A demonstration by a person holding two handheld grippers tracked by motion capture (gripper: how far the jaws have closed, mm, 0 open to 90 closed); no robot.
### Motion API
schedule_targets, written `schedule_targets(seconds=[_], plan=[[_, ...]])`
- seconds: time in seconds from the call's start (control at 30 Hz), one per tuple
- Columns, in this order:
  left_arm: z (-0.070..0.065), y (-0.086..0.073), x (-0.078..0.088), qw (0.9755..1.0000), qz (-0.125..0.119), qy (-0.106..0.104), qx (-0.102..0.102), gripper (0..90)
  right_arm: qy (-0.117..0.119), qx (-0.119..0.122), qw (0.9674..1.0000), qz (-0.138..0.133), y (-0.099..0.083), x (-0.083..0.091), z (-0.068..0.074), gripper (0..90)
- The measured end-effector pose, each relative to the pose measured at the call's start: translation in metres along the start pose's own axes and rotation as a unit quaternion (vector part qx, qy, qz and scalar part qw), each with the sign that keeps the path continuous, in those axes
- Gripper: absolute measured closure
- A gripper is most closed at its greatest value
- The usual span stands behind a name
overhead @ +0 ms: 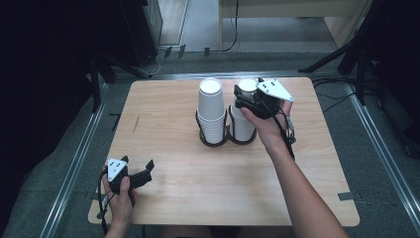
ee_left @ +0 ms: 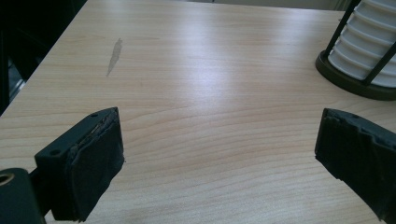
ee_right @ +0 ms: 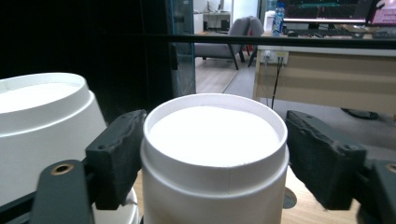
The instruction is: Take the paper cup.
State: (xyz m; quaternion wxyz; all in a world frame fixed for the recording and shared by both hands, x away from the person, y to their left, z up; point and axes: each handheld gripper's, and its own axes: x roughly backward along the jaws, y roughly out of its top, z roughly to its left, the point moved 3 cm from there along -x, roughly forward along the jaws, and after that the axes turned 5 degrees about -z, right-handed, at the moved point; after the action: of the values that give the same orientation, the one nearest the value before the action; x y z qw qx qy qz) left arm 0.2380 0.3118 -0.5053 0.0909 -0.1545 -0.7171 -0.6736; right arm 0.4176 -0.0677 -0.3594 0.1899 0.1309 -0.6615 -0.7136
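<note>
Right gripper [ee_right: 215, 154] at top of right cup stack [overhead: 242, 119], far centre of table [overhead: 173, 198]; jaws straddle top cup [ee_right: 214, 154], left pad touching, right pad just clear. Left cup stack [overhead: 212, 111] just beside, in black holder [overhead: 218, 140]. Left gripper [overhead: 137, 162] near left edge, jaws wide apart, nothing between.

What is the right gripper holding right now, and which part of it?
The right gripper straddles the top cup of the right stack, just under its upturned base. Its left pad touches; the right stands clear, so no firm hold.
</note>
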Motion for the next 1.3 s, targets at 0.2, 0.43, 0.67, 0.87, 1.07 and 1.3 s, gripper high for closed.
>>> schedule_targets(seconds=[0.2,0.43,0.67,0.87,1.07,1.3], plan=[[0.000,0.000,0.000,1.0000,0.001,-0.002,0.001,1.2,-0.001,-0.001,1.0000,0.009,-0.002,-0.004,0.001,24.1],[0.000,0.000,0.000,1.0000,0.002,-0.003,-0.002,1.2,-0.003,-0.001,0.9998,0.022,0.000,-0.004,0.002,26.7],[0.000,0.001,0.000,1.0000,-0.002,-0.001,0.001,1.2,0.008,0.001,0.9999,-0.012,0.020,0.005,0.004,26.9],[0.000,0.001,0.001,1.0000,-0.007,-0.001,-0.003,1.2,0.018,-0.007,0.9992,-0.036,0.044,0.016,0.008,26.9],[-0.002,0.002,0.002,0.9999,-0.007,0.003,-0.012,1.2,0.026,-0.011,0.9975,-0.064,0.065,0.034,0.010,26.9],[-0.002,0.003,0.005,0.9996,-0.019,0.000,-0.021,1.1,0.040,-0.029,0.9944,-0.093,0.083,0.063,0.007,26.8]])
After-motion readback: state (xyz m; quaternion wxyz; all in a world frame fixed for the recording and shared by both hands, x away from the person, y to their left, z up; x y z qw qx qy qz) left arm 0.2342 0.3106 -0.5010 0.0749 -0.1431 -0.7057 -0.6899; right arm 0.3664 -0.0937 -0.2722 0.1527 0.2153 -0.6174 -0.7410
